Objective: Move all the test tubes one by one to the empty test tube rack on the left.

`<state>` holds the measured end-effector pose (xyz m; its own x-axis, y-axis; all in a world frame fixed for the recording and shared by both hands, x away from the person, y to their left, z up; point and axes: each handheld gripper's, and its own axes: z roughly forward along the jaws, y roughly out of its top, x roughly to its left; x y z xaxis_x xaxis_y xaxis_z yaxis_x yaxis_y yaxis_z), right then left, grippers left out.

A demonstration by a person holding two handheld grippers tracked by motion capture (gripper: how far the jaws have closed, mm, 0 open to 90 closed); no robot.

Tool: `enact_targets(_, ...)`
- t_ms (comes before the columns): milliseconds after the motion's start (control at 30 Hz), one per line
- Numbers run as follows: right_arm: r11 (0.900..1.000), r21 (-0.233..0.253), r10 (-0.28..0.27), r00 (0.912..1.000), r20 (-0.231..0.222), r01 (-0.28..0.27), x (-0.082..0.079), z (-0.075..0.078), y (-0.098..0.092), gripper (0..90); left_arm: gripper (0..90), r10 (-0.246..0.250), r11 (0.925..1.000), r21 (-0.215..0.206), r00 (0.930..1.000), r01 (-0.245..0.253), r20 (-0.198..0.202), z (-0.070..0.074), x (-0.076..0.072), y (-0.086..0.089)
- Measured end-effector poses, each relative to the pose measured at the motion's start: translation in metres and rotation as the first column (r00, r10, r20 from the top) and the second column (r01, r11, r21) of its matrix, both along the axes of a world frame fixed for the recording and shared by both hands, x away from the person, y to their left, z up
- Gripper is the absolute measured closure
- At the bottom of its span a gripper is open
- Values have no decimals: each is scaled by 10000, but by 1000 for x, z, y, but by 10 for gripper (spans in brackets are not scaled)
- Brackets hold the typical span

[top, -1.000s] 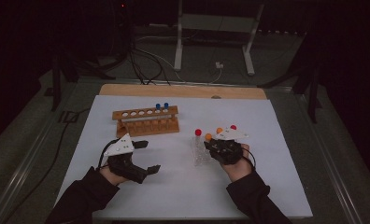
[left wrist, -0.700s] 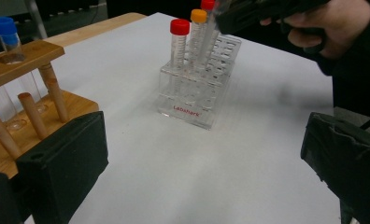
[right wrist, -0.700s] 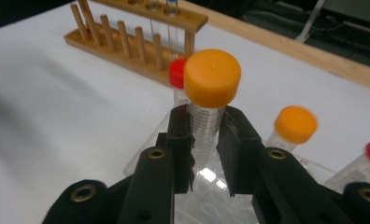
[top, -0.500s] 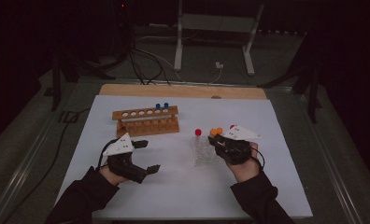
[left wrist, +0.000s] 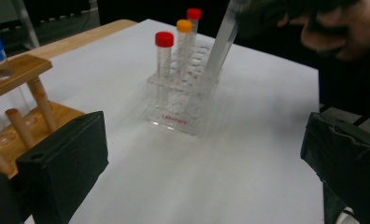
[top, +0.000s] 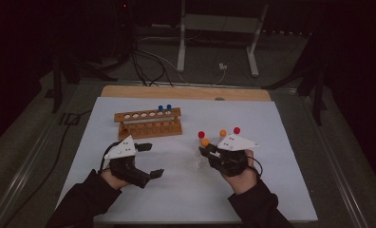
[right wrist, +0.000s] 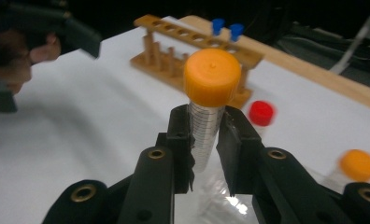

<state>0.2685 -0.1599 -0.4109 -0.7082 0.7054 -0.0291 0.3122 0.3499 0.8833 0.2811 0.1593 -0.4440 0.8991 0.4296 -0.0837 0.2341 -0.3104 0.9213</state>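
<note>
My right gripper [right wrist: 205, 140] is shut on a clear tube with an orange cap [right wrist: 211, 77], gripping it just under the cap. In the high view this tube [top: 204, 141] leans left over the clear plastic rack [top: 199, 159], with the right gripper [top: 210, 152] behind it. Its lower end [left wrist: 220, 51] meets the top of the rack [left wrist: 183, 107]. Three capped tubes stand in the rack: red [top: 201, 134], orange [top: 222, 133] and red [top: 237, 130]. My left gripper [top: 150, 160] rests open on the white mat, its jaws wide apart and nothing between them [left wrist: 204, 163].
A wooden tube rack [top: 148, 122] stands at the back left of the white mat [top: 281, 156], with two blue-capped tubes [top: 164, 108] in its right holes. A wooden board [top: 186, 92] edges the far side. Cables and a metal stand lie beyond the table.
My right gripper has shifted a little, and the orange-capped tube in it now leans farther left over the clear rack. My left gripper has stayed in place.
</note>
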Motion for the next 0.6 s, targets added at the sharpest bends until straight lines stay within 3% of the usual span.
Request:
enact_targets(333, 9949, -582, 797, 9953, -555, -829, -6, -23, 26, 747, 21, -301, 9995, 35, 9994, 301, 151, 4, -6, -8)
enact_targets(600, 9871, -791, 1316, 9867, -956, -1393, -10, -35, 41, 748, 60, -424, 9991, -58, 9989, 425, 213, 6, -9, -14)
